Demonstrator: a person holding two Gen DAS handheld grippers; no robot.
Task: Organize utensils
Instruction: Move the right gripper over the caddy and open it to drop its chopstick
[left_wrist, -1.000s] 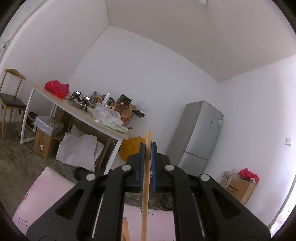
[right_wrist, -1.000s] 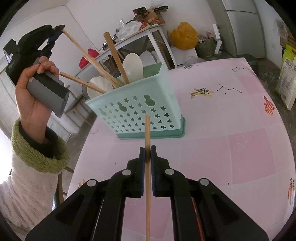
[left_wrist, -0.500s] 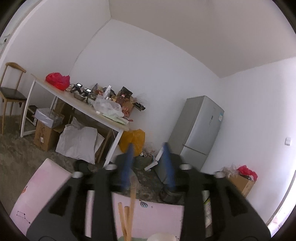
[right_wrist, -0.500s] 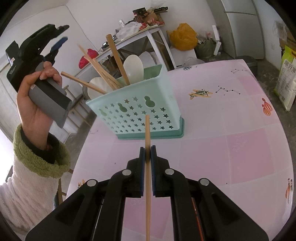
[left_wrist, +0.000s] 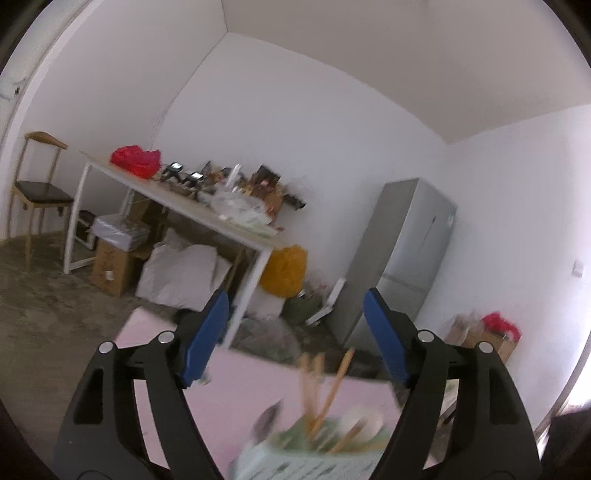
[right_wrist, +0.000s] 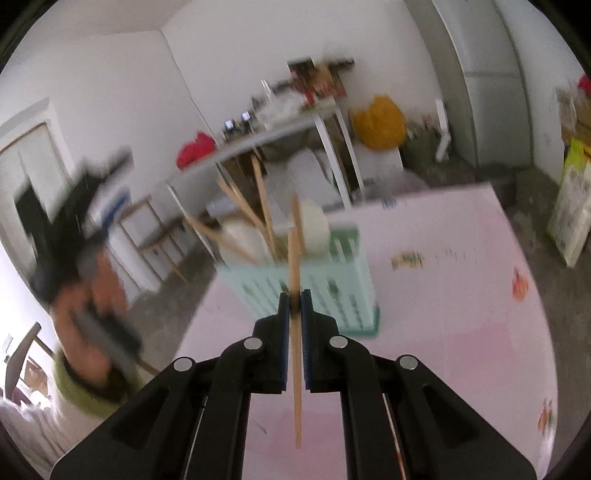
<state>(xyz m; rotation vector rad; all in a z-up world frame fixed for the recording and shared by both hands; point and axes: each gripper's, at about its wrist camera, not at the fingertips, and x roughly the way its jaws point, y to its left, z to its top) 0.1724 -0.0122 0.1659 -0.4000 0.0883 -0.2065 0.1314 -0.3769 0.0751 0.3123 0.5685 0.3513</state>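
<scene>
I observe my right gripper (right_wrist: 294, 295) clenched on a wooden chopstick (right_wrist: 295, 332), which runs lengthwise between the blue pads and stands out past the tips. Beyond it the mint-green utensil basket (right_wrist: 332, 295) sits on the pink table (right_wrist: 461, 295), toward the table's far left side. In the basket I count several chopsticks (right_wrist: 258, 206) leaning at angles and a white spoon (right_wrist: 314, 225); the picture is blurred, so I cannot give an exact count. My left gripper (left_wrist: 295, 325) is released, its jaws opening wide with nothing between the pads. In its view the basket (left_wrist: 306, 461) lies low and near, just right of centre. My left hand (right_wrist: 88, 295) appears at the left of the right-wrist view, well apart from the basket.
</scene>
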